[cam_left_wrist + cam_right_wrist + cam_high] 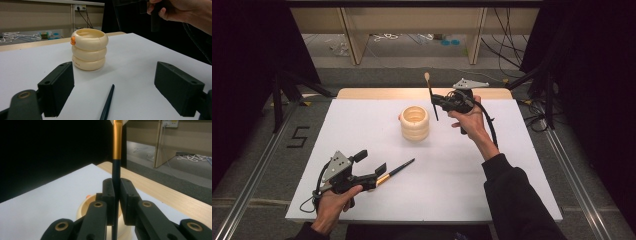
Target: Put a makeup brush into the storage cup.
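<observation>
Clearly, our right gripper is pinching a slim brush, its jaws pressed together on the dark handle. In the right gripper view the brush stands almost upright between the pads, with the gold ferrule above the grip and the handle's tail running down toward the cream pot below. In the high view the pale bristle tip is uppermost and the brush hangs just beside the pot, on its far right, not yet inside it.

Our left gripper rests near the table's front left with its jaws spread wide. A second brush lies flat on the white table; its dark handle tip points at the pot, and in the left gripper view it lies between the open jaws, apart from both pads.

We judge each brush to be light, stiff and thin, with a smooth lacquered handle that may slip or swivel in a hard pinch. The bristles are soft and easily splayed, so we would take hold at mid-handle, below the ferrule, as the right gripper does. The pot, three stacked rings with a small orange knob at its rim, looks light enough to tip if a brush is knocked against its wall.
</observation>
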{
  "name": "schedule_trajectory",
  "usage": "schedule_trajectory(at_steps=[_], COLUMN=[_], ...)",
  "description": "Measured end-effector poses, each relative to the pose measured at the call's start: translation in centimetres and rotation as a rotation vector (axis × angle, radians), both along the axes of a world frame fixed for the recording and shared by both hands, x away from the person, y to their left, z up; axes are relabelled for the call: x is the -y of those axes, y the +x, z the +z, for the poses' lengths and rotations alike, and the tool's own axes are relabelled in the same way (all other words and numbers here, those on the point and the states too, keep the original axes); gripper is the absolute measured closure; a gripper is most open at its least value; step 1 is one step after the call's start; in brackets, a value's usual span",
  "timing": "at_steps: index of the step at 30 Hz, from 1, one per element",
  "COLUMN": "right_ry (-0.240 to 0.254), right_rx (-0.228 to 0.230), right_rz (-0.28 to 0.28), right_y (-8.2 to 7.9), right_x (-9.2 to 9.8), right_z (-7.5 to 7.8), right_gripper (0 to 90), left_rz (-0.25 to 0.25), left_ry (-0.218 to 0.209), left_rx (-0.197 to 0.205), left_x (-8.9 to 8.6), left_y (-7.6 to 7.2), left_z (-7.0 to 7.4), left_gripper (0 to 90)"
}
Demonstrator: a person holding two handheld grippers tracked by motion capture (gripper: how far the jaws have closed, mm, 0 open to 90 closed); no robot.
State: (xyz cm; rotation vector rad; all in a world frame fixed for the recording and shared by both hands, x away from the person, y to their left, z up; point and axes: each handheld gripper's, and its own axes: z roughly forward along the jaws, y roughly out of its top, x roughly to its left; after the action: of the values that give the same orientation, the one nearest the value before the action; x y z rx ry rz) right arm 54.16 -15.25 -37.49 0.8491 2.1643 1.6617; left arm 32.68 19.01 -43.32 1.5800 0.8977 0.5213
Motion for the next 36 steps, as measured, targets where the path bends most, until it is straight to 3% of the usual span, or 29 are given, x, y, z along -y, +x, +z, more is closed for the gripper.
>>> schedule_trajectory(at_steps=[9, 11, 12, 23, 36], right_ry=[0.063, 0.042, 0.062, 0.106, 0.148], right_rx=[0.008, 0.031, 0.051, 0.006, 0.008], right_rz=[-0.022, -0.024, -0.018, -0.006, -0.007], right_y=[0.5, 0.6, 0.7, 1.4, 1.9], right_x=[0.0, -0.4, -0.7, -2.7, -3.9], right_z=[-0.1, 0.1, 0.4, -0.6, -1.8], right_gripper=[83.1, 83.1, 83.1, 83.1, 83.1], left_rz=[-0.004, -0.004, -0.003, -0.004, -0.007], left_ry=[0.002, 0.002, 0.001, 0.001, 0.0], left_rx=[0.001, 0.002, 0.002, 0.002, 0.002], left_x=[0.1, 0.1, 0.1, 0.1, 0.2], left_y=[0.0, 0.0, 0.0, 0.0, 0.1], left_z=[0.0, 0.0, 0.0, 0.0, 0.0], left_gripper=[15.8, 15.8, 15.8, 15.8, 15.8])
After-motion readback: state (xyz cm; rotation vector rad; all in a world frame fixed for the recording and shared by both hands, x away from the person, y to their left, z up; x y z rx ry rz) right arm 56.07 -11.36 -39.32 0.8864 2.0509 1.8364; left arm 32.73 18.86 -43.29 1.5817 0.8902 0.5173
